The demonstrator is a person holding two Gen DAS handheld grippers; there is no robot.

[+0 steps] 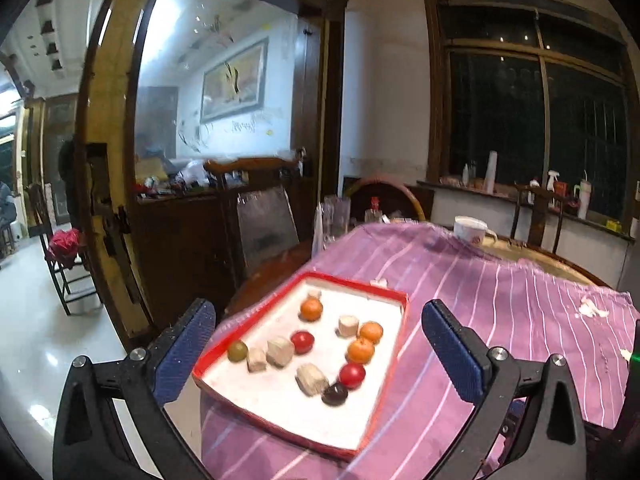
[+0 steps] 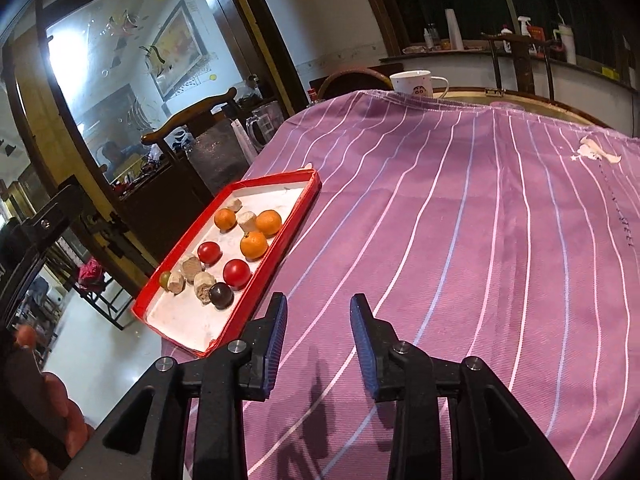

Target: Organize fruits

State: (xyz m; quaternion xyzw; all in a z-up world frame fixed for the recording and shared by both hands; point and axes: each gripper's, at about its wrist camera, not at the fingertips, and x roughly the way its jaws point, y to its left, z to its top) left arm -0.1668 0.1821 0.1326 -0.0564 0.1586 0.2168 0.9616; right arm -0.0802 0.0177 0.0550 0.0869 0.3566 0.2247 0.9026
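A red-rimmed white tray sits at the table's left edge on the purple striped cloth; it also shows in the right wrist view. In it lie three oranges, two red tomatoes, a dark plum, a green fruit and several beige chunks. My left gripper is open and empty, above the tray's near side. My right gripper is open and empty over the cloth, right of the tray.
A white mug stands at the far edge of the cloth. White scraps lie on the cloth at the right. Wooden chairs and glass cups stand beyond the table's left side.
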